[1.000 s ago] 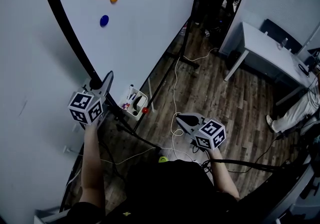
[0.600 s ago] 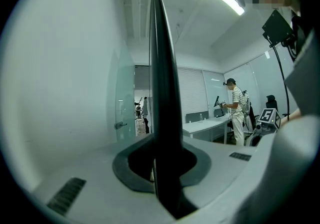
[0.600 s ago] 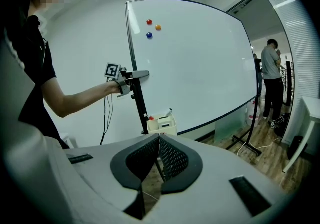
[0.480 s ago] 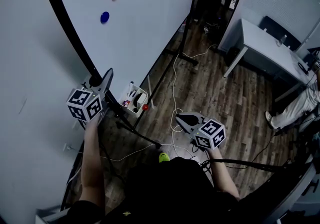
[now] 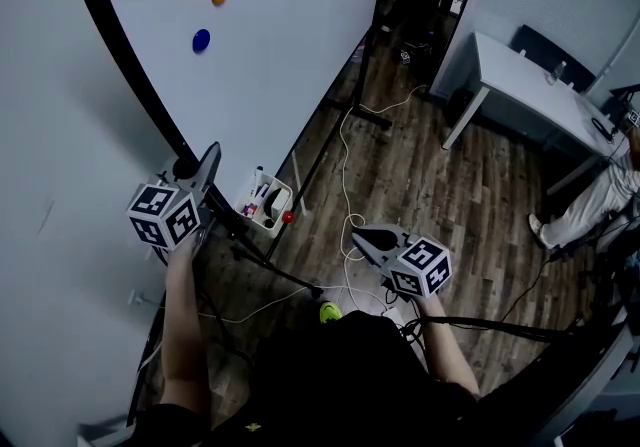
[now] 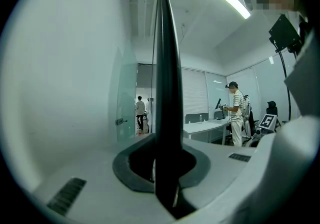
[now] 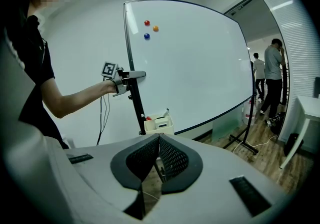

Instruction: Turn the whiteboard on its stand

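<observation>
Left gripper (image 6: pixel 167 168) jaws are closing on the black frame (image 6: pixel 167 82) that stands between them, at the whiteboard's (image 5: pixel 280 45) left edge, above the tray (image 5: pixel 266 207). Right gripper (image 7: pixel 159 143) is pinched together, empty, well apart. The board stands upright, white, with three magnets (image 5: pixel 201 39). There is open floor (image 5: pixel 450 205) to its right, with a table (image 5: pixel 520 85) beyond
</observation>
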`<state>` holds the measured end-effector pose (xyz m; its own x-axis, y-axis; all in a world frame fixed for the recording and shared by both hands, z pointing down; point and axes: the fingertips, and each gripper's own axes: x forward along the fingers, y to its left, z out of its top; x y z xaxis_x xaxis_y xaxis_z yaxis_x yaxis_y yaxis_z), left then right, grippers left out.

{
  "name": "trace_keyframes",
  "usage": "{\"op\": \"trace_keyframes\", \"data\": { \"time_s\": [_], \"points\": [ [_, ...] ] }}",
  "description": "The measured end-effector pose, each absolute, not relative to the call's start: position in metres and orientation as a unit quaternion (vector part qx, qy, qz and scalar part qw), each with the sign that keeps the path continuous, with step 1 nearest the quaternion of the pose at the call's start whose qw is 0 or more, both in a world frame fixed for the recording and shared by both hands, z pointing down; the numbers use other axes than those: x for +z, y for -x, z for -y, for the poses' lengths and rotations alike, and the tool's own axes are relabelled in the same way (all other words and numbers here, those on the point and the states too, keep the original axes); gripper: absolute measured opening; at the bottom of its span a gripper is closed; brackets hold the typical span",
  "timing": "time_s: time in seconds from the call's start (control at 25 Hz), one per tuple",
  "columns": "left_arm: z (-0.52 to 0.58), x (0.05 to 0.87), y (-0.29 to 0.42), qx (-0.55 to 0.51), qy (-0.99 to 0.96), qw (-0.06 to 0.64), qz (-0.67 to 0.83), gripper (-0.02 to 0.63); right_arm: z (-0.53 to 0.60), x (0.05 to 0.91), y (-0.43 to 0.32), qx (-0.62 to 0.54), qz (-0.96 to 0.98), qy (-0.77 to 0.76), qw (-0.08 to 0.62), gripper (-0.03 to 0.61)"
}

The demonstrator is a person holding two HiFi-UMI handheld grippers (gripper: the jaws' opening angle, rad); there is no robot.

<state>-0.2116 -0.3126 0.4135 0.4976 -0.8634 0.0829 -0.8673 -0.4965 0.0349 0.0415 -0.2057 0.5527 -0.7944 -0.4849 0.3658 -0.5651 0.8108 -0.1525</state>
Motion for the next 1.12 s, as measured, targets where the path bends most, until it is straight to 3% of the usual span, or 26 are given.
{"op": "trace_keyframes", "data": {
  "time_s": [1.12],
  "points": [
    [0.301, 0.370, 0.197, 0.059, -0.872, 0.063, 0.481, 0.048, 0.226, 0.513, -0.020, 0.149, 0.941, -0.265, 0.149, 0.000]
  ]
}}
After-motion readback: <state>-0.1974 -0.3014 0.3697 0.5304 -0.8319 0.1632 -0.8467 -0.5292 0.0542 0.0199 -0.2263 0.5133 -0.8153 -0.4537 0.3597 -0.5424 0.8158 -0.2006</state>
